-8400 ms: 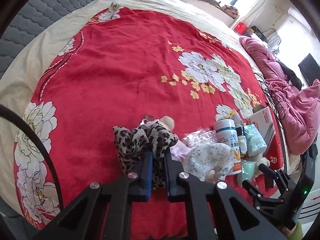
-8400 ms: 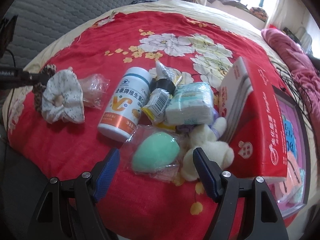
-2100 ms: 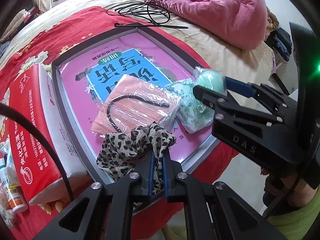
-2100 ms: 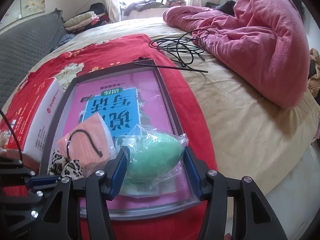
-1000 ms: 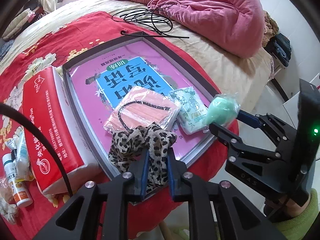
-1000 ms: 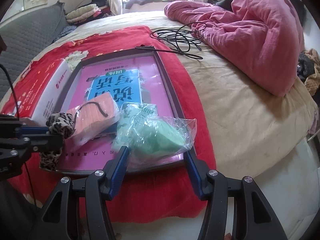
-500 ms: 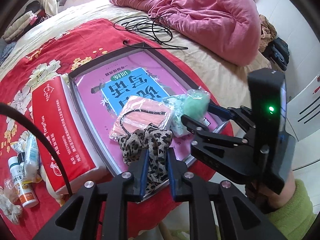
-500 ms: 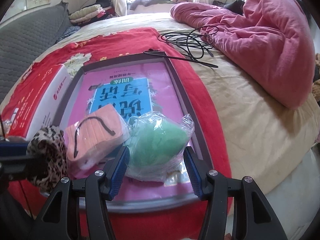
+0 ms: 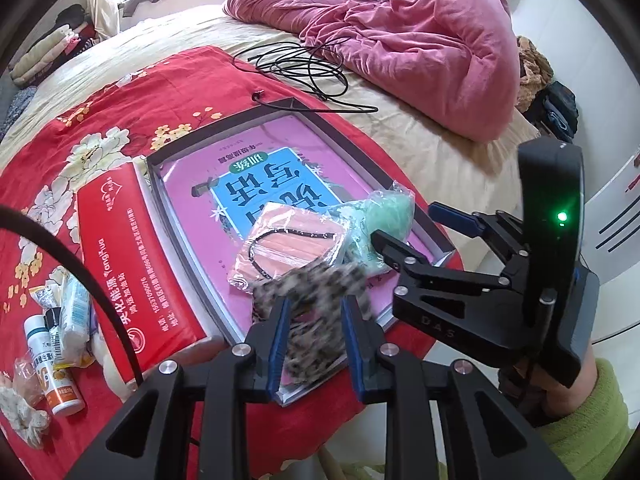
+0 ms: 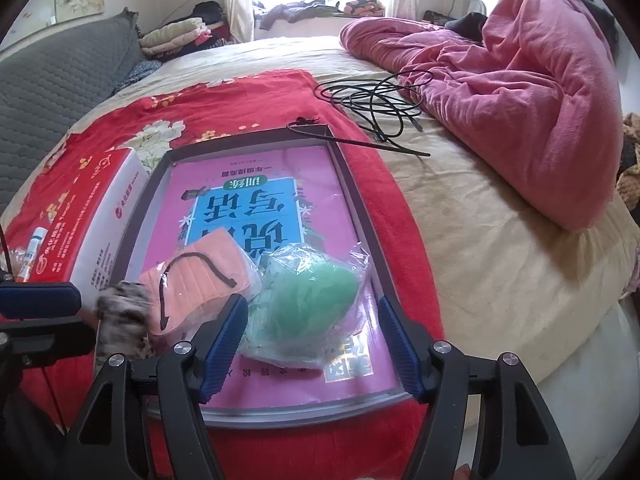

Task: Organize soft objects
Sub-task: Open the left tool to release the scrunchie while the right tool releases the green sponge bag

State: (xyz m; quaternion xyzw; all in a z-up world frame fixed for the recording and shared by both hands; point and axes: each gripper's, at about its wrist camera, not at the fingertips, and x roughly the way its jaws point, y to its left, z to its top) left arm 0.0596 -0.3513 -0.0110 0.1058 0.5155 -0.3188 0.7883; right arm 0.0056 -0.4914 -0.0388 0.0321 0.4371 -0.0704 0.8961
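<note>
left gripper (image 9: 314,322): jaws opening, blurred leopard scrunchie (image 9: 316,284) seemingly loose between | right gripper (image 10: 312,344): jaws opening around bagged green sponge (image 10: 308,300) | both over tray (image 10: 352,196)

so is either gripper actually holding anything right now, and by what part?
Nothing is gripped. Both are opening: the leopard scrunchie drops blurred between the left fingers, and the bagged green sponge lies loose between the right fingers.

opening tool (image 10: 312,344), bagged green sponge (image 10: 310,300) between
</note>
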